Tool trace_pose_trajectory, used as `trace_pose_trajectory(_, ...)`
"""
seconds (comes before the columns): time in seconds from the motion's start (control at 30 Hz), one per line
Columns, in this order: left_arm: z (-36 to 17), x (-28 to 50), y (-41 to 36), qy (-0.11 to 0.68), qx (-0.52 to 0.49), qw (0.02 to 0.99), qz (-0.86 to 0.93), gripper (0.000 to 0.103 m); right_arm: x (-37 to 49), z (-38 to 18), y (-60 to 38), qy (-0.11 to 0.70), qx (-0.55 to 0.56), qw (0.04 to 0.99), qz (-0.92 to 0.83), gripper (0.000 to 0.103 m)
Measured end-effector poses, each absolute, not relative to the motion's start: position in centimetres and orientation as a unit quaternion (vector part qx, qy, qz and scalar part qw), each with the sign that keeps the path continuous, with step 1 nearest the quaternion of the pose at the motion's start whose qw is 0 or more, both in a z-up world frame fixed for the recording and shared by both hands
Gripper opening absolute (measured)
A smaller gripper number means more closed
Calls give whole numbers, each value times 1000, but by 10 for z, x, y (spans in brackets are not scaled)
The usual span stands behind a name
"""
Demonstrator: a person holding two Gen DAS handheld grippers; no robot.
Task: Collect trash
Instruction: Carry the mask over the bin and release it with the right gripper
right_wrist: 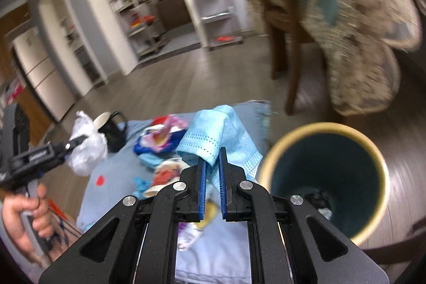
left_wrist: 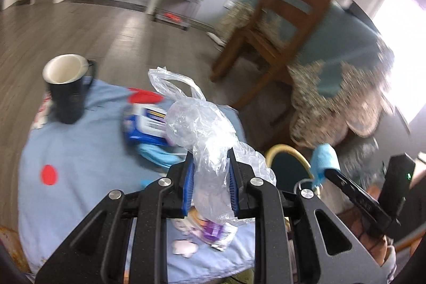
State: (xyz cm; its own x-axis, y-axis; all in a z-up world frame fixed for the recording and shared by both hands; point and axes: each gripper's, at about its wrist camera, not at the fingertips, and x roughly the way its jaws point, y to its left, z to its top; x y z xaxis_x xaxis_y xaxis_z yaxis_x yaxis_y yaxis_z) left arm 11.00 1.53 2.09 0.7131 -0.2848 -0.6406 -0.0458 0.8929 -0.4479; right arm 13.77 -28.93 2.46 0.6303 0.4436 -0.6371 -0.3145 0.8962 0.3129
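Two claws, both loaded. Left claw (left_wrist: 210, 169) clamped on crumpled clear bag (left_wrist: 205, 124), bag standing up between blue pads. Right claw (right_wrist: 211, 167) pinched together on blue mask (right_wrist: 213, 137), mask draped over fingertips. Bin (right_wrist: 324, 177) just right of right claw, dark, cream rim, scraps at bottom. Below claws: blue cloth (left_wrist: 80, 151) with wrappers (left_wrist: 146, 124) and black mug (left_wrist: 66, 89). Hand (right_wrist: 26, 212) grips left handle.
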Motion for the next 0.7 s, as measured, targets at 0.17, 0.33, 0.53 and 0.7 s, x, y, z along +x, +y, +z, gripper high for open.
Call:
trace_pose_trajectory(0.17,25,122,-43,385,-185,897,-114,21,142,11,-324,393,118,897,165,10)
trace_pose_trajectory(0.33,20,133,-94,403,-152,890,-150,21,152,-7,-349,423,140,886,128,10)
trace_pose_trajectory(0.53,14,145,-127,419,-126,883,-170,21,172,-38,-364,476,159,860,87,15)
trace_pose_trajectory(0.7,4,159,-148,435,-100,877,-176,21,171,-40,-365,483,153,858,80,33)
